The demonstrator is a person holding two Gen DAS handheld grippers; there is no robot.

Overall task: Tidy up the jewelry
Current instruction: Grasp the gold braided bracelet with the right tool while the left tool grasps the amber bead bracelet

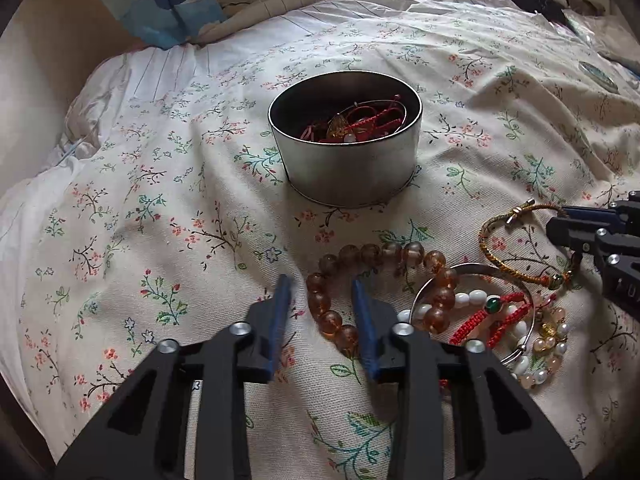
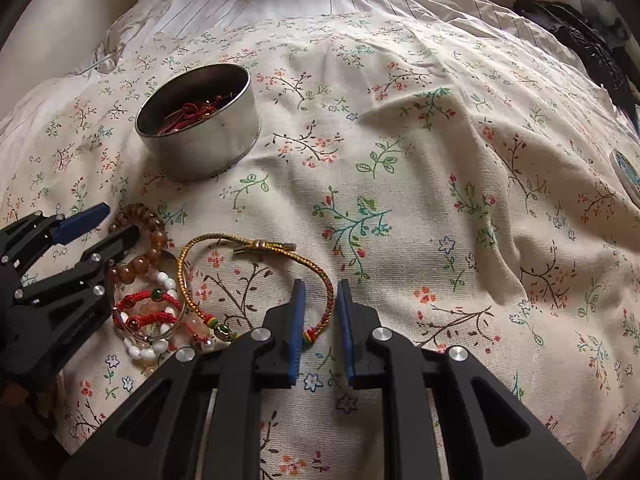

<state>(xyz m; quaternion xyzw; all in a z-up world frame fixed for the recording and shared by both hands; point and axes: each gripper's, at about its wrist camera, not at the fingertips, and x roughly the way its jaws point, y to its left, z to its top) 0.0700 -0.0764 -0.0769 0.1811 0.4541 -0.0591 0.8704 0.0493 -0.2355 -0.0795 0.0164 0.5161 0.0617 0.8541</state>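
Note:
A round metal tin (image 1: 352, 168) (image 2: 208, 136) stands on the floral bedspread and holds red cord jewelry. In front of it lie an amber bead bracelet (image 1: 348, 256) (image 2: 154, 232), a gold braided cord bracelet (image 1: 496, 256) (image 2: 256, 248), a silver bangle (image 1: 472, 268), red cord bracelets (image 1: 504, 316) (image 2: 160, 300) and white bead strands (image 1: 520, 364) (image 2: 148, 350). My left gripper (image 1: 322, 286) (image 2: 116, 220) is open, its fingers straddling the amber bracelet's left side. My right gripper (image 2: 320, 286) (image 1: 560, 220) is open, its fingers either side of the gold cord bracelet's right edge.
The floral bedspread (image 2: 400, 160) is wrinkled, with folds to the right. A round patterned lid (image 2: 626, 174) (image 1: 598, 74) lies at the far right. Dark items (image 2: 576, 32) sit at the back right, and a blue patterned cloth (image 1: 160, 0) at the back left.

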